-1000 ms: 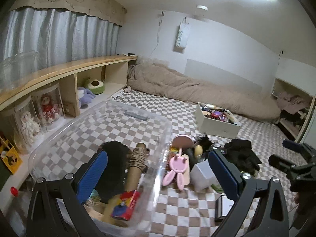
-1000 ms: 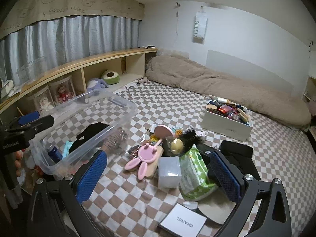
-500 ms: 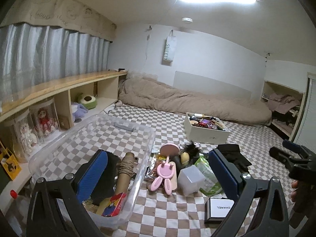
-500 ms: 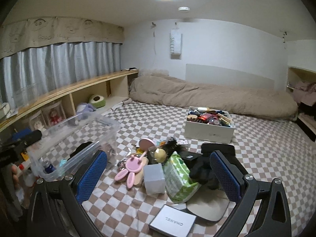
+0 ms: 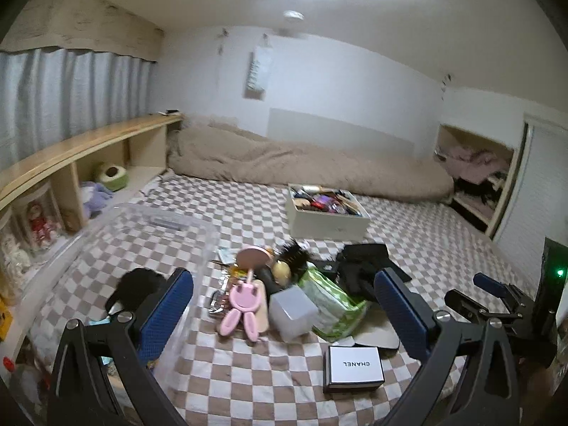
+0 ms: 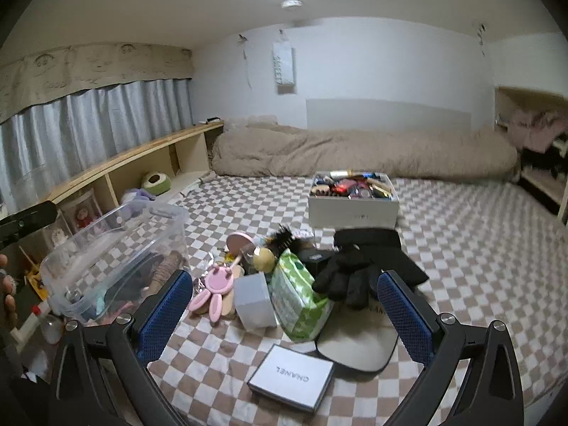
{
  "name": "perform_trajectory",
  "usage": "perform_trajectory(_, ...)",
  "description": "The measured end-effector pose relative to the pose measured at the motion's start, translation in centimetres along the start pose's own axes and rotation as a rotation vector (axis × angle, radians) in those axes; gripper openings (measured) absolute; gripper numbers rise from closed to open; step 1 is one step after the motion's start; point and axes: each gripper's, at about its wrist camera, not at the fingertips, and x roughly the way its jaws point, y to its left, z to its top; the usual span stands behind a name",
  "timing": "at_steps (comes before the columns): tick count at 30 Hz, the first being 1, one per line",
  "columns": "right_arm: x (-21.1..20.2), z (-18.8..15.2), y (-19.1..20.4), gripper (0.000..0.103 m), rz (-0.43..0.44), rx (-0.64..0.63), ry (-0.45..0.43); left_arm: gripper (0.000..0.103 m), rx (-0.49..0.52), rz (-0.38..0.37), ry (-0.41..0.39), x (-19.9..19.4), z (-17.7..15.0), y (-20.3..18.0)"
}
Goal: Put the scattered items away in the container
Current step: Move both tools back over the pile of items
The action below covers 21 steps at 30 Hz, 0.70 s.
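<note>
both tongs empty above the clutter

left tongs [image 5: 284, 305] and right tongs [image 6: 284, 305] gape wide, gripping nothing, likely lining up a pick. the pink bunny mirror [image 6: 213, 284], green tissue pack [image 6: 294, 301] and black gloves [image 6: 351, 273] lie heaped on the bed beside the clear bin [image 6: 106, 245], near for short carries.

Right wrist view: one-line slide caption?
Open right gripper above scattered items on the checkered bed, clear container to its left.

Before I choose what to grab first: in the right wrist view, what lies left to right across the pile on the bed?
Clear container → pink bunny toy → frosted cube → green tissue pack → black gloves.
</note>
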Motion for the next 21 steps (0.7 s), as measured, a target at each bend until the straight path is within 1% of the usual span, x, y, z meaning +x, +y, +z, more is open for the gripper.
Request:
perform_trajectory(4, 1.0, -0.6, -1.2, 0.103, 0.009, -0.008, 0.048, 0.103, 0.054, -0.021, 0.062, 4.2, 0.5, -2.4)
perform_trajectory(8, 2.9, -0.9, -2.2, 0.103, 0.022, -0.001, 0.11, 0.103, 0.08, -0.021, 0.09, 8.2, 0.9, -3.8)
perform_trajectory(12, 5.9, -1.5, -3.1, 0.103, 0.04, 0.006, 0.183, 0.103, 0.103, -0.022, 0.119, 12.6, 0.6, -4.6)
perform_trajectory(15, 8.7, -2.5, -3.7, 0.103, 0.054, 0.007, 0.257, 0.103, 0.12, -0.042, 0.182, 16.0, -0.5, -4.7)
perform_trajectory(17, 10.6, -3.3, -4.2, 0.103, 0.054, 0.011, 0.302, 0.103, 0.137, -0.063, 0.24, 18.3, -1.9, -4.9)
perform_trajectory(19, 12.6, -4.2, -4.7, 0.103, 0.05, 0.017, 0.347, 0.103, 0.165, -0.104, 0.288, 19.8, -3.6, -5.2)
perform_trajectory(21, 14.7, -4.9, -5.0, 0.103, 0.047, 0.017, 0.394, 0.103, 0.207, -0.112, 0.304, 20.8, -5.0, -5.7)
